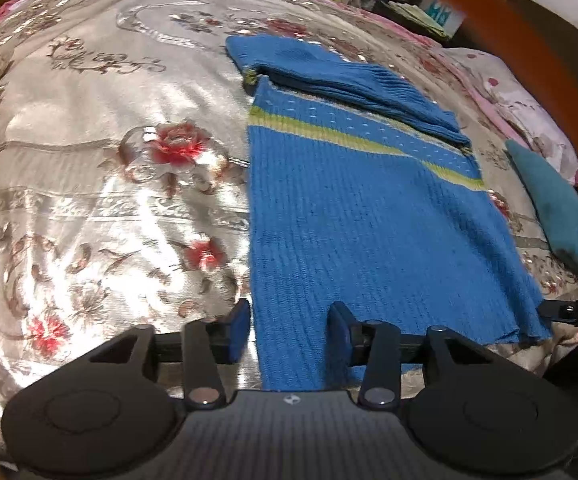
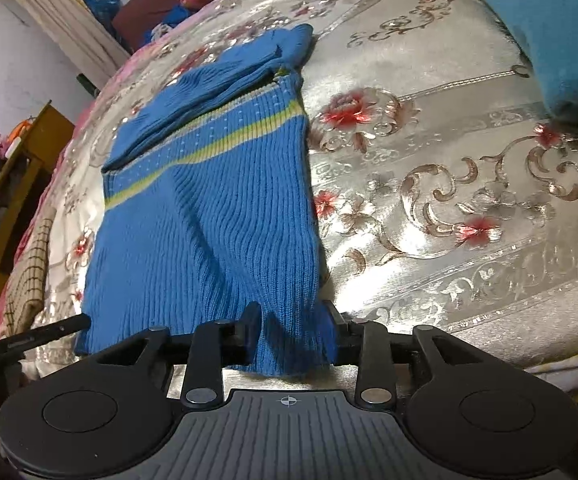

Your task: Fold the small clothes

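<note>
nearest, left gripper [image 1: 289, 330] and right gripper [image 2: 293, 330], each astride a bottom corner of the blue knit sweater [image 1: 361, 216], hem between parted jaws; firm pinch: cannot tell. beyond, sweater flat on floral satin bedspread [image 1: 109, 184], sleeve folded across the top, teal cloth [image 2: 545, 40] farther off.

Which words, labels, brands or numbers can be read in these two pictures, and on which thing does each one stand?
None can be read.
The blue sweater shows stripes and dots, no label.
The bedspread has only flowers.
The box at the far edge carries a print too blurred to read.
</note>
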Action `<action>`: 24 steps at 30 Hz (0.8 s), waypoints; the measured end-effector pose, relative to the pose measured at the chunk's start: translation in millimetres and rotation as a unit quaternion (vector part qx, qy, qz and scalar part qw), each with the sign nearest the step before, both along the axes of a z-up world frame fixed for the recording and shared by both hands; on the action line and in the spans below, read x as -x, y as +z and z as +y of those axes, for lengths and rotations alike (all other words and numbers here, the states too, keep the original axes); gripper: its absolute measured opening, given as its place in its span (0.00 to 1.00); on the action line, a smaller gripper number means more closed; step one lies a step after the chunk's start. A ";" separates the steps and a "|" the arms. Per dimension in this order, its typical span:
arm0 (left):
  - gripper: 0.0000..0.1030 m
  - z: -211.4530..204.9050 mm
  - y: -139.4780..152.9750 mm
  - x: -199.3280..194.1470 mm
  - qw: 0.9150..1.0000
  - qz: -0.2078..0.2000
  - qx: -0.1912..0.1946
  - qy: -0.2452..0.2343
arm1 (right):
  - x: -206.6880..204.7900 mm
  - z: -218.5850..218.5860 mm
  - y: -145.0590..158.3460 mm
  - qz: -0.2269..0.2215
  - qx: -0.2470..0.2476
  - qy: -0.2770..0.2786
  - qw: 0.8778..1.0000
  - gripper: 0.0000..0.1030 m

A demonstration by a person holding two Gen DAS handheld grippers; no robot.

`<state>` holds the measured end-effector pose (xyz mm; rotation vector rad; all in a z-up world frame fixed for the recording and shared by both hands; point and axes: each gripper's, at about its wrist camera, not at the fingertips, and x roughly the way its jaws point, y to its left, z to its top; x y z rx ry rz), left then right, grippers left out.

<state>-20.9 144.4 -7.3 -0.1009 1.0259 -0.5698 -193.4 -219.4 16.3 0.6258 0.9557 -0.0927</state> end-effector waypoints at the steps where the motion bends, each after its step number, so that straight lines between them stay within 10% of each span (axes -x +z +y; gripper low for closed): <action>1: 0.32 0.6 0.1 -0.6 1.000 0.007 0.007 -0.002 | -0.3 -0.1 -0.7 0.000 -0.005 0.000 1.000 0.32; 10: 0.21 -1.0 1.9 0.4 1.000 0.012 0.002 0.011 | -2.6 -1.8 -13.6 -0.014 -0.060 -0.010 0.998 0.32; 24: 0.37 -3.9 -4.0 -9.7 0.999 0.021 0.022 -0.008 | -1.8 0.3 -13.3 -0.008 -0.024 -0.050 0.998 0.32</action>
